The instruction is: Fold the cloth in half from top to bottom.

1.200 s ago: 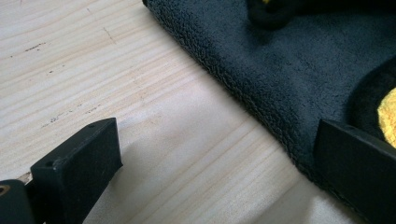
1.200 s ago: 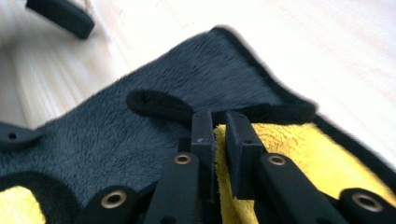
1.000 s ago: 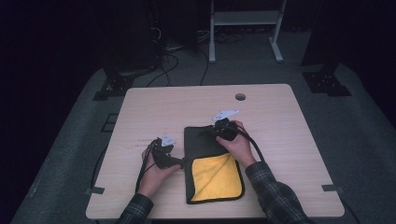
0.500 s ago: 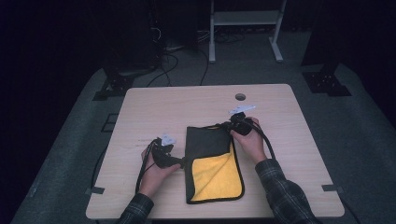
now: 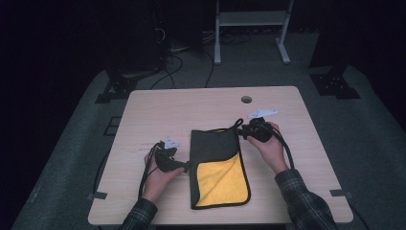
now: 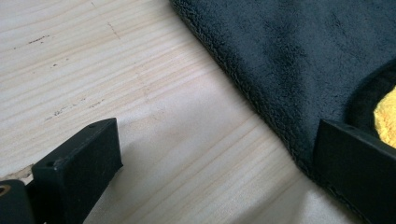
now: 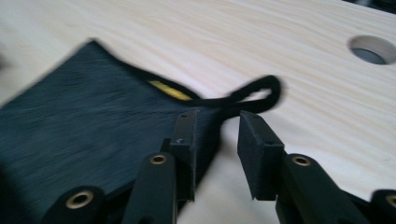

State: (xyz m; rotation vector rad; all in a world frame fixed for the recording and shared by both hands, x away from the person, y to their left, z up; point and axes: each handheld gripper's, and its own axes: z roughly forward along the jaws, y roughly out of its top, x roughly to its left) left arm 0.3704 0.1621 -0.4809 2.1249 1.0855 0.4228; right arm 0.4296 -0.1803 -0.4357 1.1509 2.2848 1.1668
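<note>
A dark grey cloth [image 5: 214, 146] with a yellow inner face [image 5: 221, 181] lies folded on the wooden table [image 5: 191, 108]. Its hanging loop [image 7: 261, 93] sits at the far right corner. My right gripper [image 7: 218, 116] is at that corner. Its jaws have just been opening and now stand a little apart, with the cloth's corner lying by the left jaw and bare wood in the gap. In the high view, the right gripper [image 5: 243, 132] is at the cloth's top right. My left gripper [image 6: 219, 140] is wide open at the cloth's left edge, one jaw over the hem.
A round cable hole [image 5: 246, 99] is in the table beyond the right gripper. Bare wood [image 6: 154, 93] stretches left of the cloth. Cables trail from both grippers toward the person's forearms at the near edge.
The right gripper moved to the right, drawing the cloth's top right corner out flat, then its jaws parted off the corner. The left gripper stayed put.
</note>
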